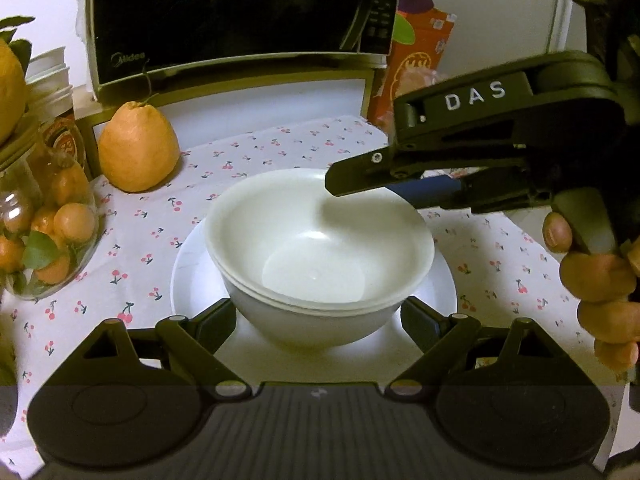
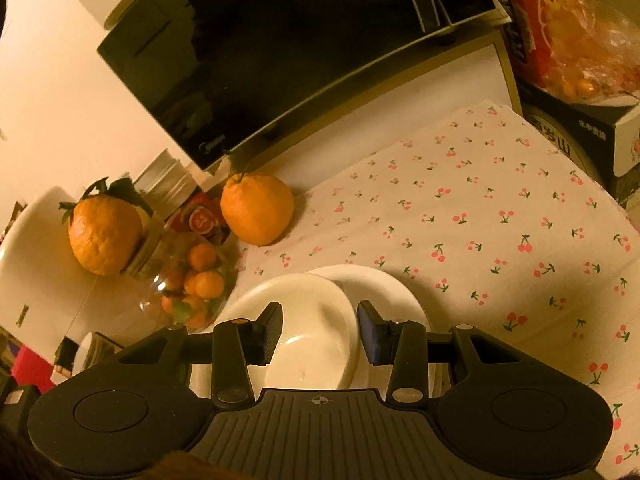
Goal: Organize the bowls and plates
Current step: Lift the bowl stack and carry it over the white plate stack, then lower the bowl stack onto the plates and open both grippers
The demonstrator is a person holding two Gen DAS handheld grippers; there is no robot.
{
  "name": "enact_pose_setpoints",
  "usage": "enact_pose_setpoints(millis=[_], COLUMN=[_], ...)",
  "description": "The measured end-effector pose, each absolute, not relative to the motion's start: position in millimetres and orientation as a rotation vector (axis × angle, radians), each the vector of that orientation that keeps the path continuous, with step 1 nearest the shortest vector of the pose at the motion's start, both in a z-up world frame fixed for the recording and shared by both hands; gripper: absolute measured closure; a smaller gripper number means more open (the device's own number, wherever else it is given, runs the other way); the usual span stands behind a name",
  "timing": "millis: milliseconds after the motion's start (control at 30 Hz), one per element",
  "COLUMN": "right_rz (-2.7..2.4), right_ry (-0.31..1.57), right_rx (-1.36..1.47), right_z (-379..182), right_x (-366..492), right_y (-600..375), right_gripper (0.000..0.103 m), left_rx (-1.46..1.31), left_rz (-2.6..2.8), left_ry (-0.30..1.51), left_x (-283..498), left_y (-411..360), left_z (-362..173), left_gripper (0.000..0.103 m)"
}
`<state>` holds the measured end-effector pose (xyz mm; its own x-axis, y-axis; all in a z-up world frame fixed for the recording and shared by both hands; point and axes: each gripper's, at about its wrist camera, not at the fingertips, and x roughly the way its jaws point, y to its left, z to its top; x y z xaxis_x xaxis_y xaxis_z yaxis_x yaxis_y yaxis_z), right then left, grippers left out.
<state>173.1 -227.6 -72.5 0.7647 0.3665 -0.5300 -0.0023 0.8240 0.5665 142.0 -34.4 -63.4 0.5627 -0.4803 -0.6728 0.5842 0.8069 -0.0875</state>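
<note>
Two white bowls (image 1: 320,248) sit nested one inside the other, upright, their rims nearly level with only a thin lip of the lower one showing beneath the upper. Both are plain, glossy and empty, with a soft highlight on the inner wall. The stack rests at the centre of a flat white plate (image 1: 192,276), which lies on the cherry-print tablecloth (image 1: 500,260).

Your surface (image 1: 304,140) wears a white cloth printed with cherries. Directly on it you have a white plate (image 1: 188,268) near the front, a large orange fruit (image 1: 138,148) behind, and a glass jar (image 1: 48,224) of small oranges at the left.
</note>
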Motion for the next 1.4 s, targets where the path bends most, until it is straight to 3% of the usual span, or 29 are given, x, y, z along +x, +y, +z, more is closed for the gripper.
enact_pose_setpoints(millis=[567,667,700,767,800,1400], right_rz=[0.198,0.197,0.195,0.188,0.186,0.125], right_ry=[0.671,0.676,0.679,0.675,0.673,0.663], right_rx=[0.577,0.596,0.602,0.61,0.609,0.581], right_z=[-73,-73,-73,-73,-72,-58], right_x=[172,172,172,171,170,145], right_y=[-228,-231,-232,-233,-234,-255], right_gripper=[0.06,0.059,0.056,0.038,0.036,0.016], left_rx=[0.129,0.109,0.104,0.101,0.101,0.118], left_rz=[-0.6,-0.598,-0.6,-0.601,-0.6,-0.582], left_ry=[0.758,0.769,0.767,0.766,0.767,0.733], left_x=[145,147,147,146,145,118], left_y=[-39,-38,-37,-38,-38,-34], left_z=[-69,-68,-67,-65,-64,-47], left_gripper=[0.015,0.011,0.009,0.007,0.006,0.0])
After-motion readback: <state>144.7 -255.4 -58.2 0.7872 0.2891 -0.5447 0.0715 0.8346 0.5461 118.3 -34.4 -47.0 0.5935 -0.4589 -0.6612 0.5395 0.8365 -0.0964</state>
